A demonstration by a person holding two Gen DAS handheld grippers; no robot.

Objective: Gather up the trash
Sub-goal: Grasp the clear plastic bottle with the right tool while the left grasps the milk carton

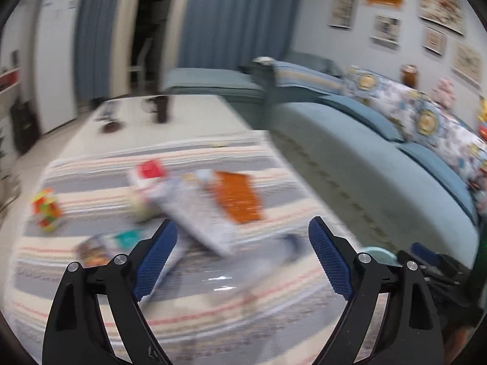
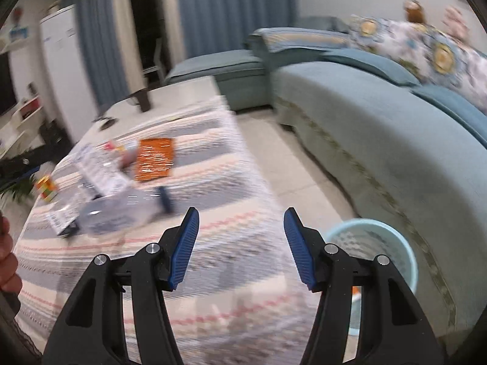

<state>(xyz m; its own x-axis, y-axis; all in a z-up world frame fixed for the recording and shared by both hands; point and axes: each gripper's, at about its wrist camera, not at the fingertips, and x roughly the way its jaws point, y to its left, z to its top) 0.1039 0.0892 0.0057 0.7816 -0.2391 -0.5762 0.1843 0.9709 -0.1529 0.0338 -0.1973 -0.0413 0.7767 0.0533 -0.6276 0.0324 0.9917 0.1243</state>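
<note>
Both views are blurred. Trash lies on a striped tablecloth (image 1: 91, 273): an orange packet (image 1: 239, 196), a grey-white paper sheet (image 1: 194, 210), a red-and-white wrapper (image 1: 149, 172), a colourful small box (image 1: 45, 210), a teal-and-orange wrapper (image 1: 106, 245) and a clear plastic bottle (image 1: 268, 261). My left gripper (image 1: 243, 228) hangs open above the bottle, nothing between its fingers. My right gripper (image 2: 242, 217) is open and empty over the cloth's near right part. From there the orange packet (image 2: 155, 158), bottle (image 2: 121, 213) and a pale blue bin (image 2: 374, 246) on the floor show.
A blue sofa (image 2: 380, 115) with patterned cushions (image 1: 426, 115) curves along the right. The bare table end carries a dark upright object (image 1: 161, 108) and small dark items (image 1: 109, 118). A hand (image 2: 6, 252) shows at the left edge. Tiled floor (image 2: 292, 164) separates table and sofa.
</note>
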